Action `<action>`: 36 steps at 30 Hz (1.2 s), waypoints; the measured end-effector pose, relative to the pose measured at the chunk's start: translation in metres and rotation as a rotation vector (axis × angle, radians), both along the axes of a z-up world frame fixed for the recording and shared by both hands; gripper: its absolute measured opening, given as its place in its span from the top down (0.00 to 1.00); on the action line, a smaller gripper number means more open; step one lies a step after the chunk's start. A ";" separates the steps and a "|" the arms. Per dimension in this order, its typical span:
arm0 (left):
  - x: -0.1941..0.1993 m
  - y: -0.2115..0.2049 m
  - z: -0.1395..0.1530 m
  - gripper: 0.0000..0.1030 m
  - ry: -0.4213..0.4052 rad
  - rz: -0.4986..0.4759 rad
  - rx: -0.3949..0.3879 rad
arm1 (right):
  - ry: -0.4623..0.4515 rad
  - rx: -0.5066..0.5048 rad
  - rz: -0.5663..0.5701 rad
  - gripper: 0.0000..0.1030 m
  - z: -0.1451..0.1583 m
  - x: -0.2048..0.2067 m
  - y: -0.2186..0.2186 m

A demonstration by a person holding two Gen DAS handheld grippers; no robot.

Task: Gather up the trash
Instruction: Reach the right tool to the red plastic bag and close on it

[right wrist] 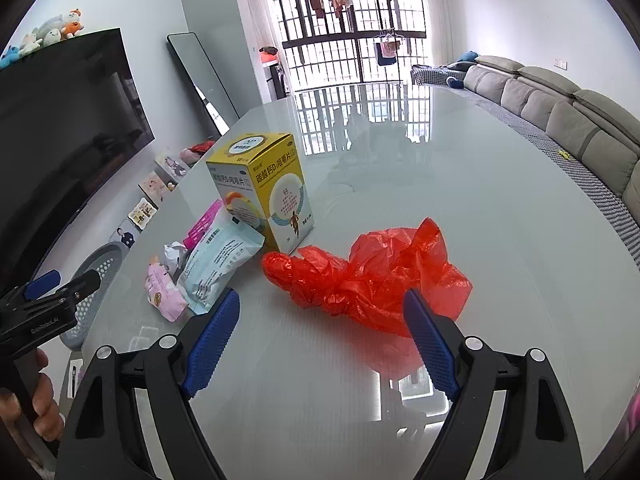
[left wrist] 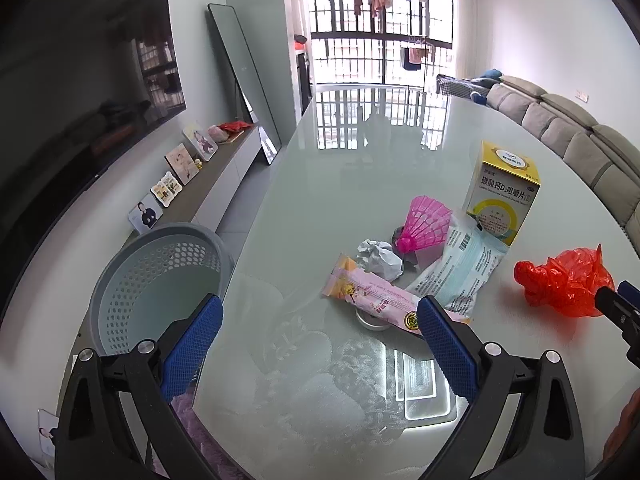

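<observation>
Both grippers hover over the glossy table (right wrist: 460, 184), jaws wide, nothing between them; left gripper (left wrist: 318, 320) points toward the pink wrapper (left wrist: 376, 294), grey perforated basket (left wrist: 160, 276) at the table's left edge beside it; right gripper (right wrist: 322, 316) faces the crumpled red plastic bag (right wrist: 372, 276), its right pad just in front of the bag; left of the bag lie a pale blue packet (right wrist: 218, 266), crumpled white paper (left wrist: 380, 258), pink shuttlecock (left wrist: 426, 222); yellow box (right wrist: 262, 188) stands upright behind them.
</observation>
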State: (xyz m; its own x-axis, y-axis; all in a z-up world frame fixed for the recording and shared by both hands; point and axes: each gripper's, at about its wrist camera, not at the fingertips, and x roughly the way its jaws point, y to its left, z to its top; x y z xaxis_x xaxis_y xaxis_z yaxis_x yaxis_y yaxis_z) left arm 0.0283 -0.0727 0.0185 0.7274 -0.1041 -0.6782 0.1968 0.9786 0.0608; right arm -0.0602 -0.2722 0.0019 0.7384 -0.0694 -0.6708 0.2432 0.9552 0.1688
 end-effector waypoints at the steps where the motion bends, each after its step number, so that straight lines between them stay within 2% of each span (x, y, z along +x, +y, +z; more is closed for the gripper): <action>1: 0.001 -0.001 0.000 0.07 0.000 0.001 0.001 | 0.000 0.000 0.000 0.22 0.000 0.001 -0.002; 22: 0.006 -0.005 0.004 0.07 -0.006 0.030 -0.003 | 0.014 -0.013 0.044 0.22 -0.002 0.016 -0.016; 36: 0.010 -0.004 -0.003 0.07 0.008 0.036 0.001 | 0.086 -0.083 0.100 0.22 -0.024 0.041 -0.015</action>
State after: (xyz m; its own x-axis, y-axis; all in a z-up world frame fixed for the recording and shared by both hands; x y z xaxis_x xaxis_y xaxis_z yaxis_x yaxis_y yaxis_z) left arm 0.0387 -0.0762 0.0158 0.7249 -0.0776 -0.6844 0.1620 0.9850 0.0600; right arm -0.0192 -0.2872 -0.0223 0.6841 -0.0566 -0.7272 0.1568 0.9851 0.0708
